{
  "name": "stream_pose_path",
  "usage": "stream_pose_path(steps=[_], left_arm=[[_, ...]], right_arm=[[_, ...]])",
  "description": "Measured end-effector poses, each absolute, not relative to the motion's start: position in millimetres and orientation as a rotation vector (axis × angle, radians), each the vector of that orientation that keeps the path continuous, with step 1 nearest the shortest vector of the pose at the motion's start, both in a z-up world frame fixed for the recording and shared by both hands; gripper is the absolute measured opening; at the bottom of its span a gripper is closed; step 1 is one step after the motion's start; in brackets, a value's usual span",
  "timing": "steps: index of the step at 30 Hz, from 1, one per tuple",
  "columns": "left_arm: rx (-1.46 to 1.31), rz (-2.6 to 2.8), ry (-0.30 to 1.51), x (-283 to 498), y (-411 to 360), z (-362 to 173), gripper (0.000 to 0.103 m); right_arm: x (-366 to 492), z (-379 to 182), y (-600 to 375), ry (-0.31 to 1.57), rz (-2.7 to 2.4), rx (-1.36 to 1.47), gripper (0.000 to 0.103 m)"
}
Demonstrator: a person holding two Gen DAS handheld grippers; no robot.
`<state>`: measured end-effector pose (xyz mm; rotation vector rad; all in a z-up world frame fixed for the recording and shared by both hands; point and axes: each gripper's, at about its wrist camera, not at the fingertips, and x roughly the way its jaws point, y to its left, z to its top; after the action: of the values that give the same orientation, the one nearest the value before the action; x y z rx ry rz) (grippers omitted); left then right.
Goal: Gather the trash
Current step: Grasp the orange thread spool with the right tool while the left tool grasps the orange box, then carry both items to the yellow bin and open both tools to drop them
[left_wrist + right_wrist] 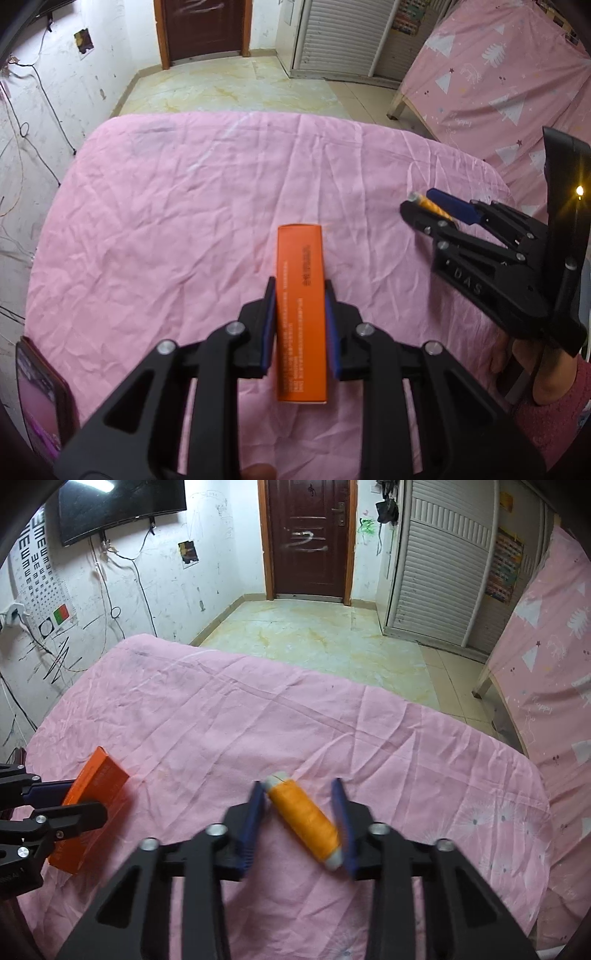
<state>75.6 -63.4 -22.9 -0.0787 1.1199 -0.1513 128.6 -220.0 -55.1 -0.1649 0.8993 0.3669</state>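
The left gripper [300, 325] has its blue pads closed against the long sides of an orange box [302, 314], which stands out past the fingertips toward twelve o'clock in the left wrist view, above the pink sheet [177, 206] that covers the table. From the right wrist view the same box [92, 812] sits at nine o'clock, clamped near its middle.

The right gripper [301, 823] has an orange spool of thread [304, 821] lying slantwise between its pads; the frame is blurred there, but both spool ends appear to touch a pad, so the fingers look closed on it. In the left wrist view that gripper [430, 206] is at three o'clock, the spool [432, 205] showing at its tips. A phone [40, 398] lies at the sheet's edge at eight o'clock.
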Motion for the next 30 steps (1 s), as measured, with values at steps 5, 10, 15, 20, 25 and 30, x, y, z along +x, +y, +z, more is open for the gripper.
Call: stream_pose_path(steps=[5,10,15,20,25,30], left_arm=[[-0.072,-0.156,1.103,70.1,-67.2,-16.3,0.022],[-0.06,-0.167,1.075,61.2,-74.3,-5.3,0.022],[-0.028,-0.195,1.037,46.2,-91.3,11.1,0.022],[0.024,-0.229,1.002,31.8,-120.1,24.7,0.022],[0.081,-0.276,0.977,19.3,-155.1,32.9,0.022],[0.138,-0.329,0.963,8.6,-193.6,36.7,0.022]], right_arm=[[122.4,-53.1,-224.1,0.895,0.35,-0.141,0.008],[107.5,-38.7,-243.3,0.853,0.333,-0.092,0.008],[85.9,-19.8,-268.3,0.797,0.308,-0.039,0.008],[58.7,-2.9,-303.6,0.744,0.261,0.012,0.008],[22.5,9.2,-346.1,0.683,0.196,0.056,0.009],[-14.9,10.8,-395.5,0.644,0.122,0.114,0.009]])
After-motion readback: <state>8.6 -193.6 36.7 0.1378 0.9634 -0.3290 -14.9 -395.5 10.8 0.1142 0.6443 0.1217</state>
